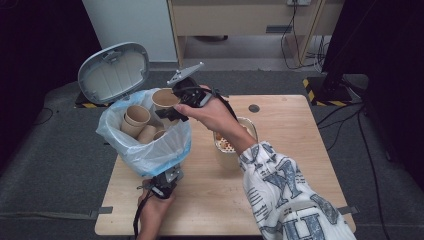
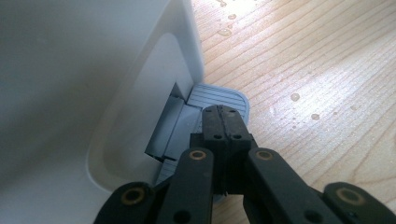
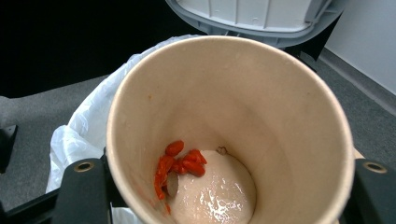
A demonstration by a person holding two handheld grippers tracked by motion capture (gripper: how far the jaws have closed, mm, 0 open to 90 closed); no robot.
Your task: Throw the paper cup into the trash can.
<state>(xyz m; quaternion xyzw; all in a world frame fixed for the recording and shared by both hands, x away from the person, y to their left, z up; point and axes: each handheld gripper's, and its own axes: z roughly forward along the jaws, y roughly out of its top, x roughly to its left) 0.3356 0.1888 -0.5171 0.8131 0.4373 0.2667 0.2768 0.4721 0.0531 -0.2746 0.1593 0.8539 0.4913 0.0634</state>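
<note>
Paper cup (image 3: 224,121) sits clamped between my right tongs (image 1: 167,106), pads pressing on its outer wall to either side, its mouth facing the right gripper view. Inside, at the bottom: a wet pale residue and a few red bits (image 3: 180,164) stuck to the wall. In the high view I see the cup (image 1: 165,98) held above the open mouth of the bin, over its bag liner (image 1: 145,150). Several other paper cups (image 1: 136,116) already lie in the liner, just below and beside the right tongs. The bin's grey lid (image 1: 114,72) stands raised beyond them. My left tongs (image 2: 223,123) are fully closed with nothing between the pads, their tips resting on the bin's grey foot pedal (image 2: 219,95) at the base of the white bin wall (image 2: 84,84). Water drops (image 2: 295,97) dot the wooden counter (image 2: 317,56) beside the left tongs. A further container (image 1: 231,145) holding food stands on the counter, under my right forearm.
</note>
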